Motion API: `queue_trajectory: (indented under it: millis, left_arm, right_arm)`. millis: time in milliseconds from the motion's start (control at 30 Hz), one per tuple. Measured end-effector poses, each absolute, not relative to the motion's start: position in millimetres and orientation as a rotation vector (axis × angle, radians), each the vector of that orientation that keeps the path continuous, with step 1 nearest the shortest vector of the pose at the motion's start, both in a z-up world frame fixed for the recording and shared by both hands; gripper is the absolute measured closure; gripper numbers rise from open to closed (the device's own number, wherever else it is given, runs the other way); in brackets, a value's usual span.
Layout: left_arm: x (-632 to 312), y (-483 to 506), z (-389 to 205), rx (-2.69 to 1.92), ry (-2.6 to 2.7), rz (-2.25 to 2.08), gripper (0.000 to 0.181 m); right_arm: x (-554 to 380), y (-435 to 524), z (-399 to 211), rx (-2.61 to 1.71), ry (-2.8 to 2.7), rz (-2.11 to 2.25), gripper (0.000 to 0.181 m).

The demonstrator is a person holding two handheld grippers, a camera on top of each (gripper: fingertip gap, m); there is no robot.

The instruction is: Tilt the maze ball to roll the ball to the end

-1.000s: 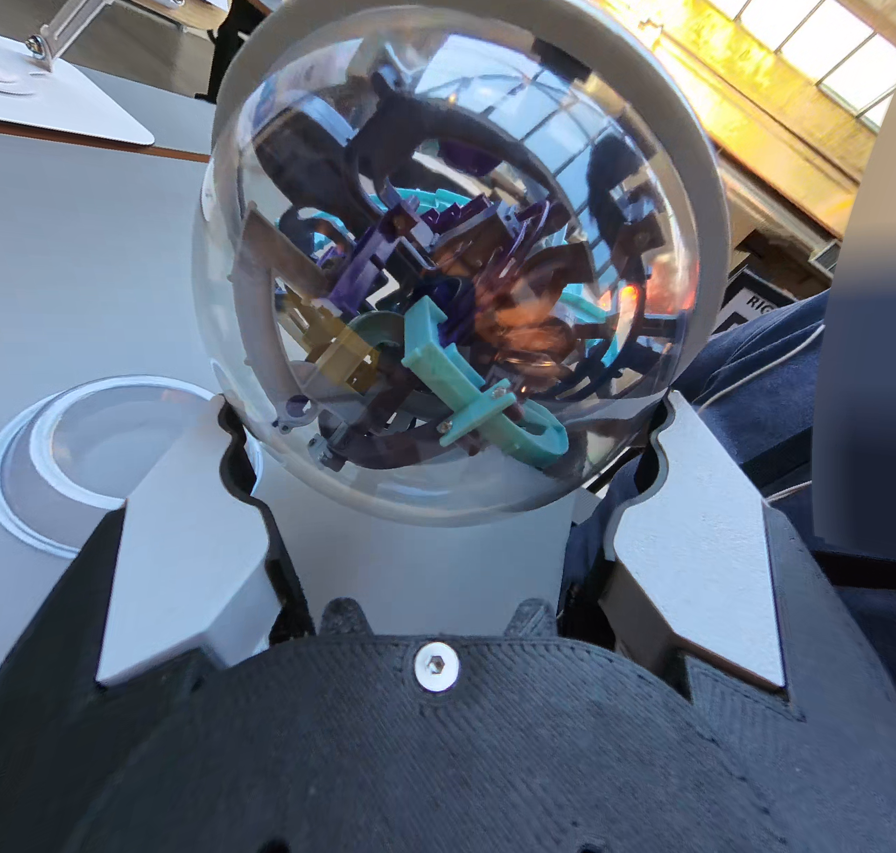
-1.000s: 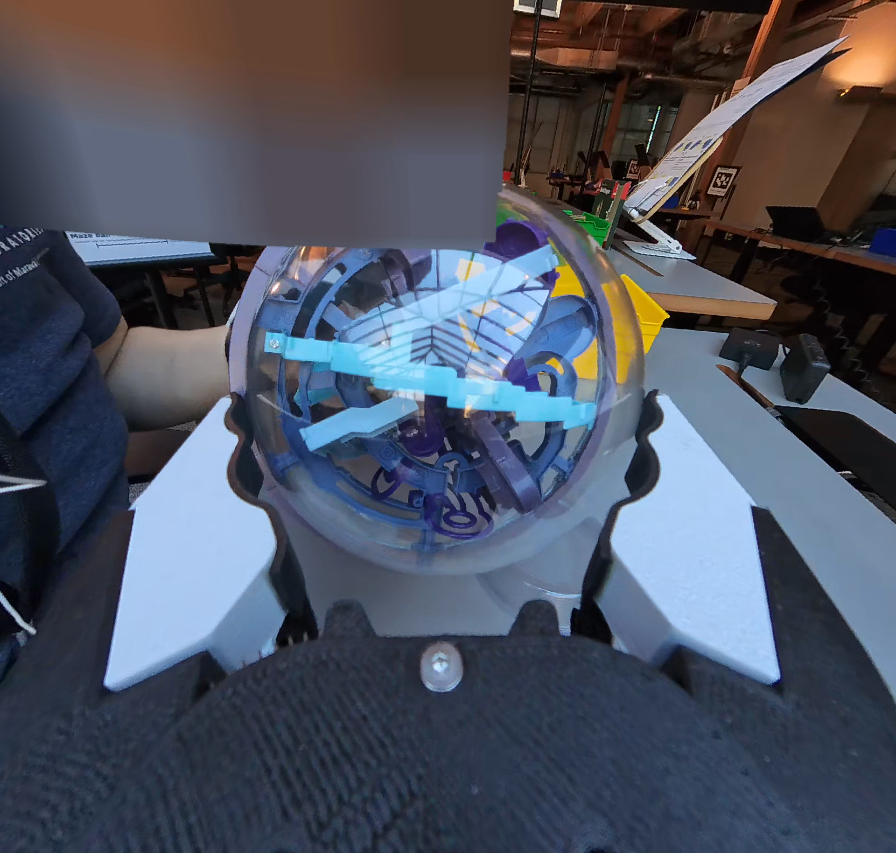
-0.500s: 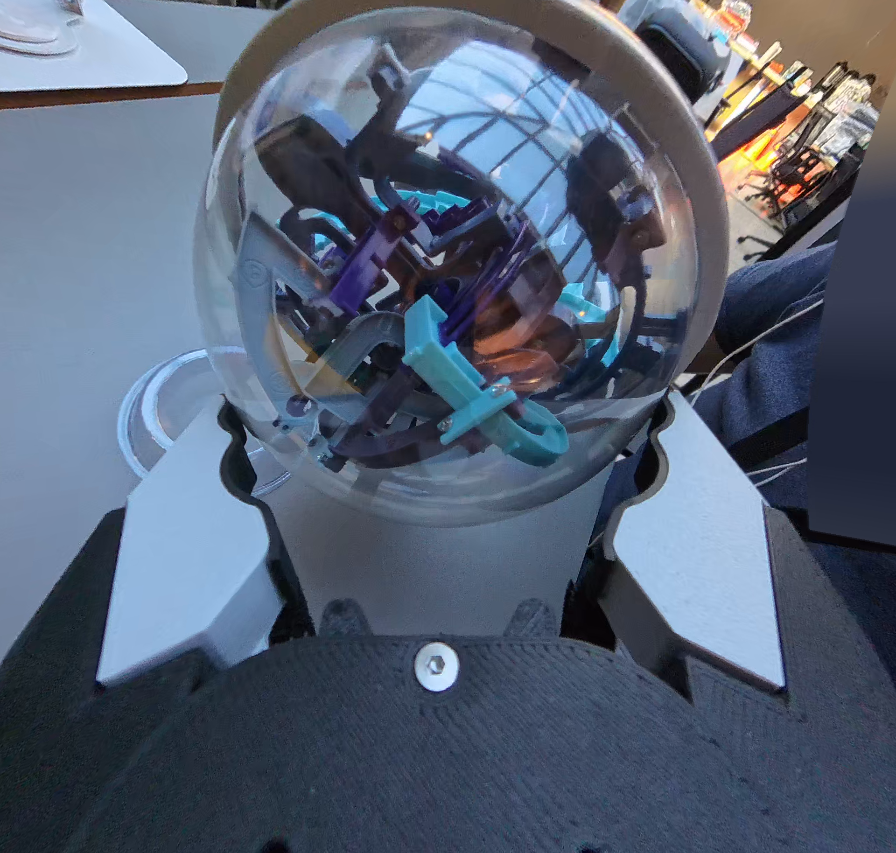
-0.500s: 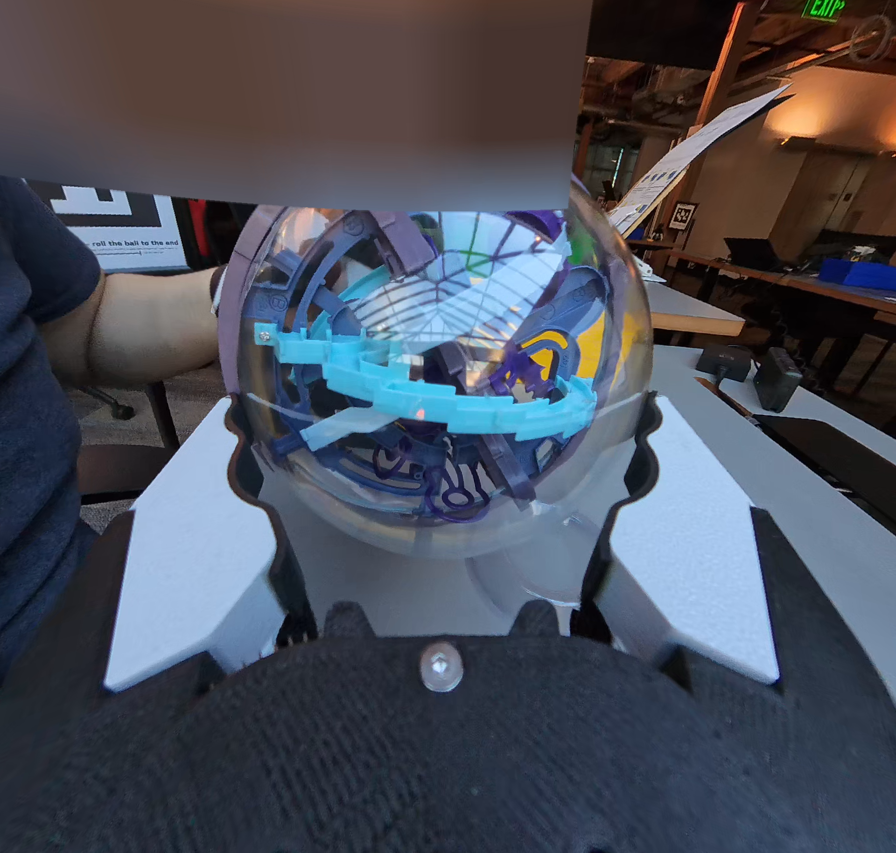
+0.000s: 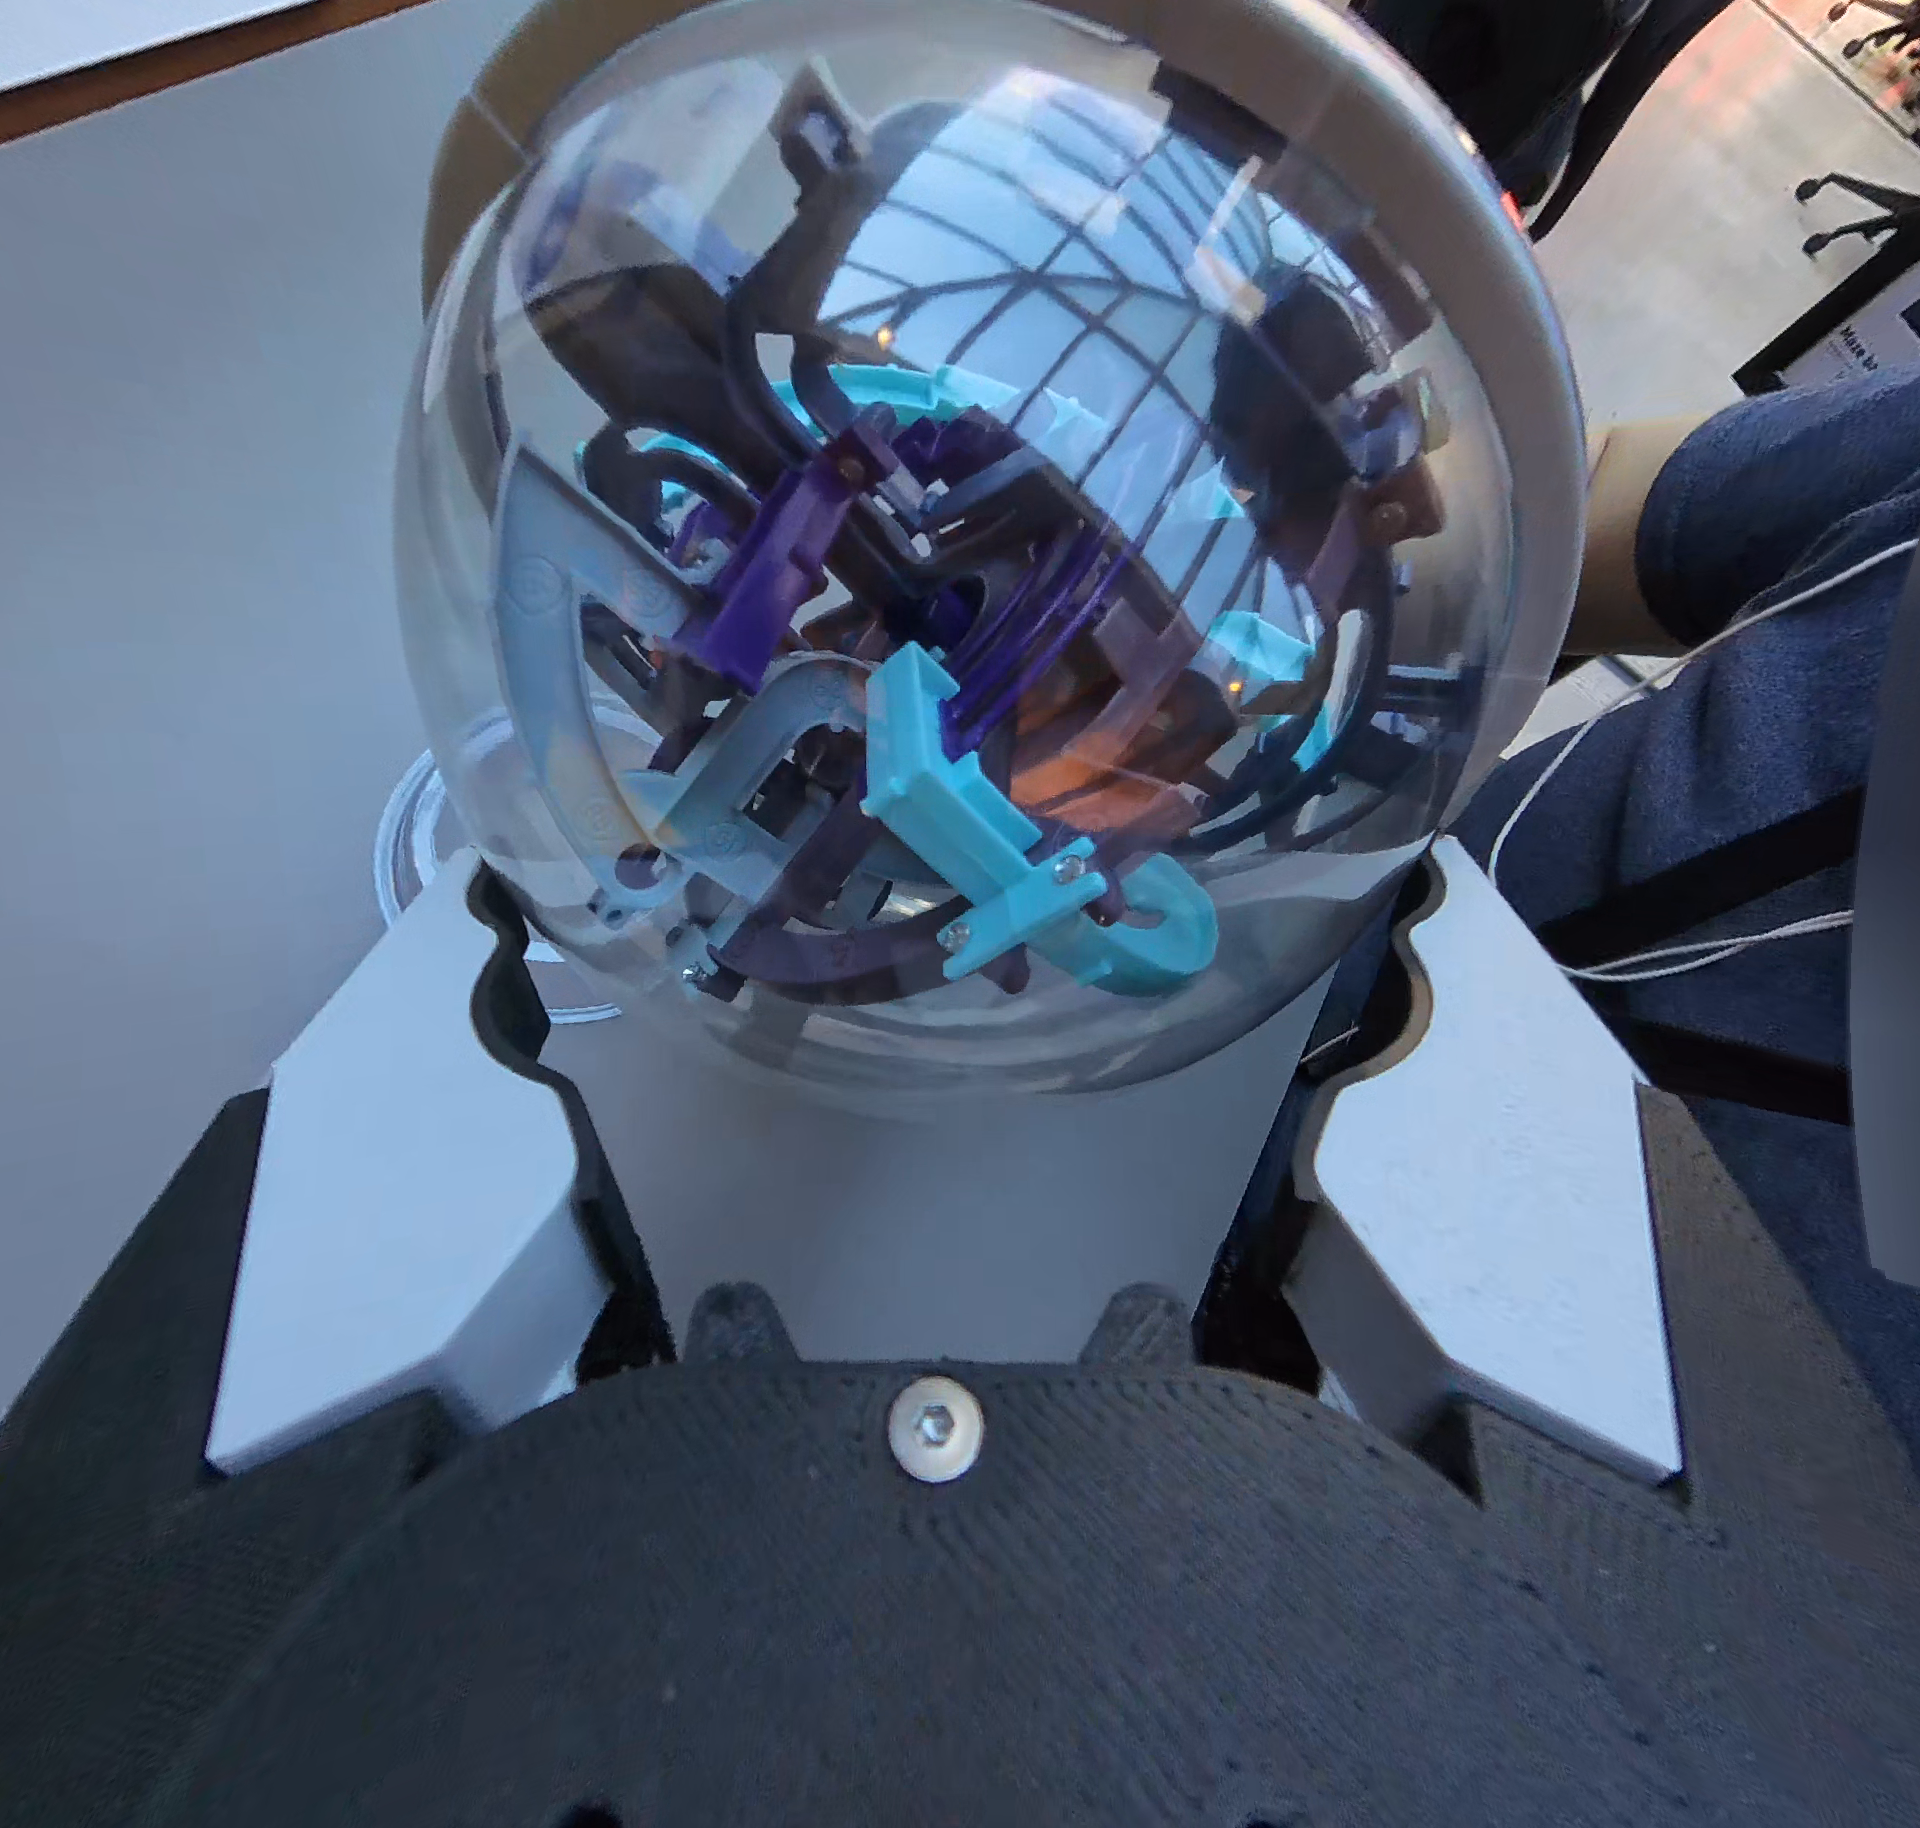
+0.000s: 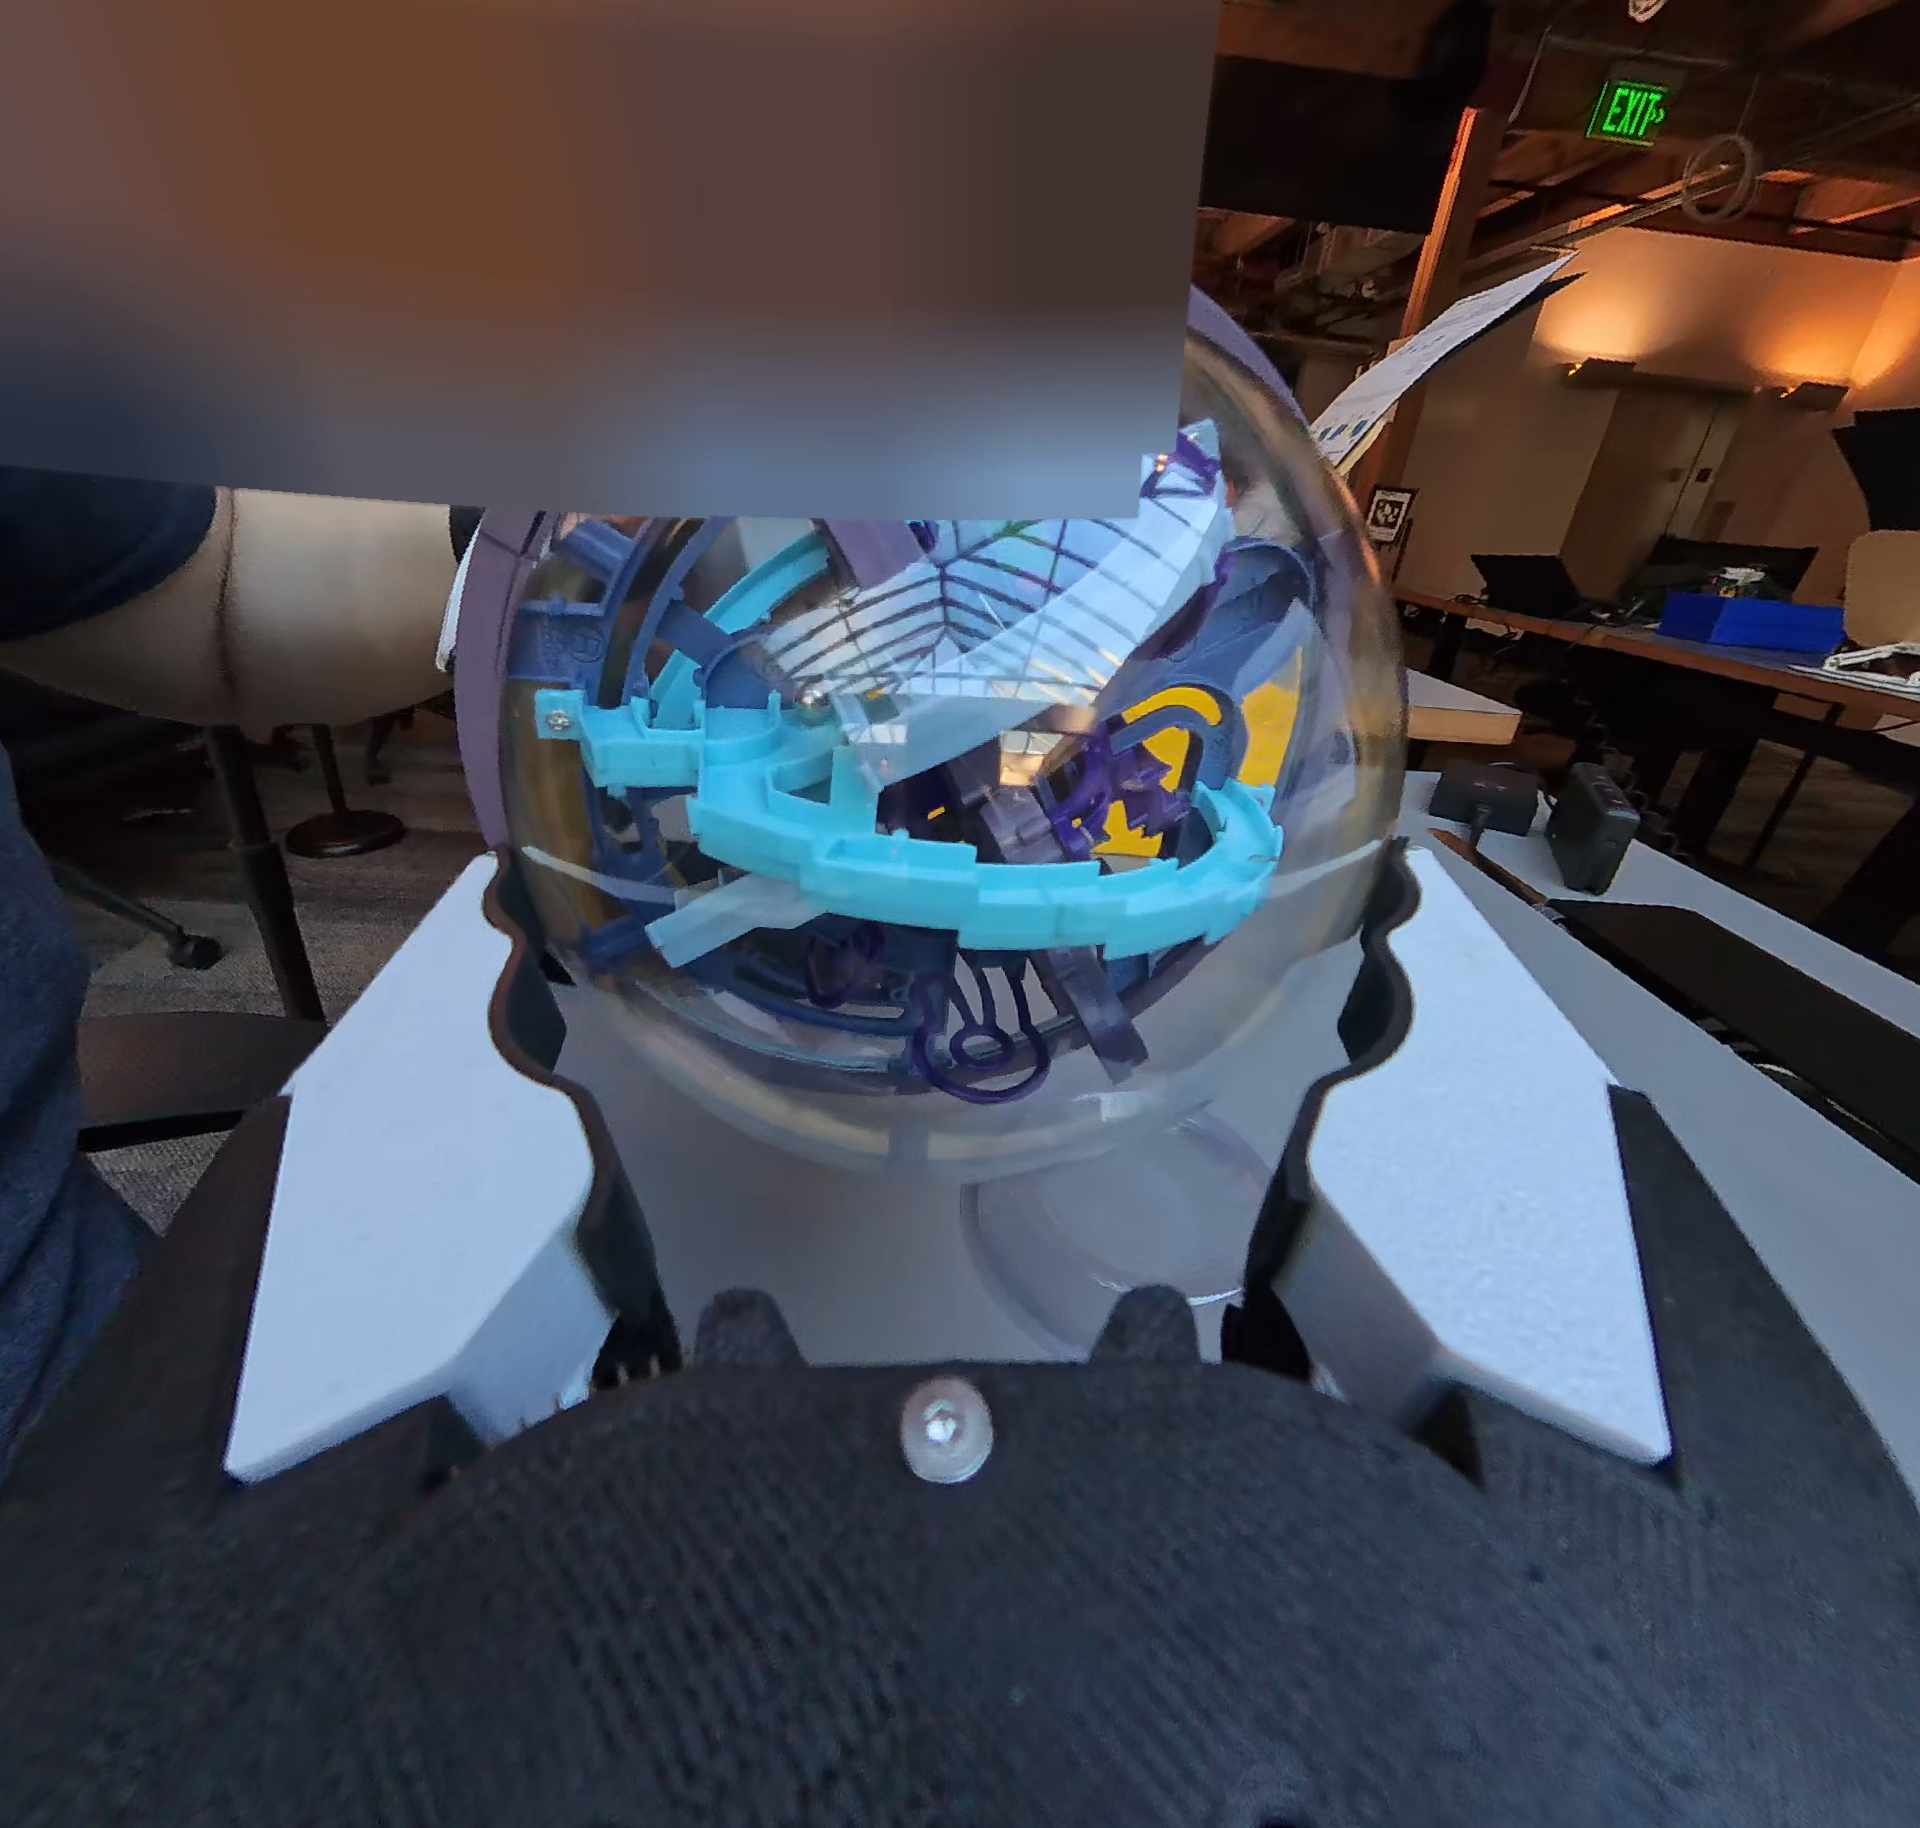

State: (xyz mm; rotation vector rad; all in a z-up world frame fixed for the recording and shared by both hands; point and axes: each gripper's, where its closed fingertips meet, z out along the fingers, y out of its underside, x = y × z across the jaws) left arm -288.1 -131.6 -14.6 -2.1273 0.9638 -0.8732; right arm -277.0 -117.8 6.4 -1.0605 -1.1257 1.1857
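The maze ball [image 5: 966, 531] is a clear sphere with a grey equator ring and teal, purple and grey tracks inside. My left gripper [image 5: 961, 895] is shut on its lower half, one finger on each side. My right gripper [image 6: 951, 874] is shut on the same maze ball [image 6: 935, 843] from the opposite side. Both hold it lifted above the grey table [image 5: 156, 428]. In the right wrist view a small steel ball [image 6: 812, 703] sits on the teal track [image 6: 935, 874], left of centre. A blur patch hides the sphere's top there.
A clear round stand [image 5: 416, 843] sits on the table under the sphere, also in the right wrist view [image 6: 1122, 1248]. A person's arm [image 6: 312, 594] and blue sleeve [image 5: 1766, 552] are close by. Black adapters [image 6: 1590, 833] and a dark pad [image 6: 1766, 989] lie at the right.
Both grippers have tilted the sphere together. The left view now looks down more at the table and stand. The teal track in the right view has rotated and now curves.
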Motion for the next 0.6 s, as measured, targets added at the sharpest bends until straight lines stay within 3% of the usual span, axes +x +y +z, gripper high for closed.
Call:
queue_trajectory:
  millis: [600]
  left_arm:
    - [-280, -125, -3, -2.081, 1.066, -0.782, 0.023]
  right_arm:
    - [-268, -115, 17, -0.986, -1.082, 1.118, 0.028]
